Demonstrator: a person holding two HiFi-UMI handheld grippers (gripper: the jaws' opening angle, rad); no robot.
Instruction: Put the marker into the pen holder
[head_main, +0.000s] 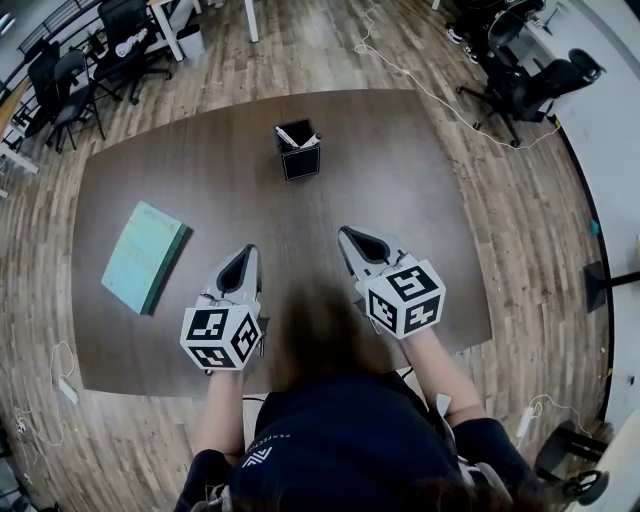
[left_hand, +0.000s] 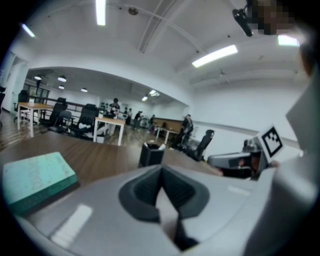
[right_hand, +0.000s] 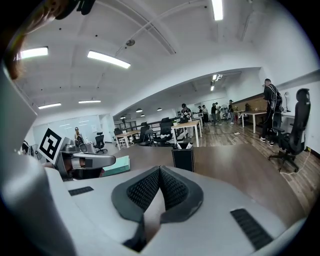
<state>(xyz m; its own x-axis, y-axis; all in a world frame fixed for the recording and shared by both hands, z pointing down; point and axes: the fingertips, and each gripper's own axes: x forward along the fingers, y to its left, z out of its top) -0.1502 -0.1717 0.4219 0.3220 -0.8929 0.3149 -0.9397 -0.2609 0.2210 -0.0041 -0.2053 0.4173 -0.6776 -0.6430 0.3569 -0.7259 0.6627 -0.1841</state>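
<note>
A black square pen holder (head_main: 298, 152) stands upright near the far middle of the dark table (head_main: 400, 170), with white markers (head_main: 291, 137) sticking out of its top. It also shows ahead in the left gripper view as the pen holder (left_hand: 151, 154) and in the right gripper view as the pen holder (right_hand: 183, 158). My left gripper (head_main: 250, 250) rests low over the near left of the table, jaws shut and empty. My right gripper (head_main: 345, 235) sits at the near right, jaws shut with nothing between them. Both point toward the holder.
A teal book (head_main: 144, 255) lies on the table's left part, also seen as the teal book (left_hand: 35, 180). Office chairs (head_main: 530, 80) stand on the wood floor at the far right and far left. A cable (head_main: 420, 75) runs across the floor beyond the table.
</note>
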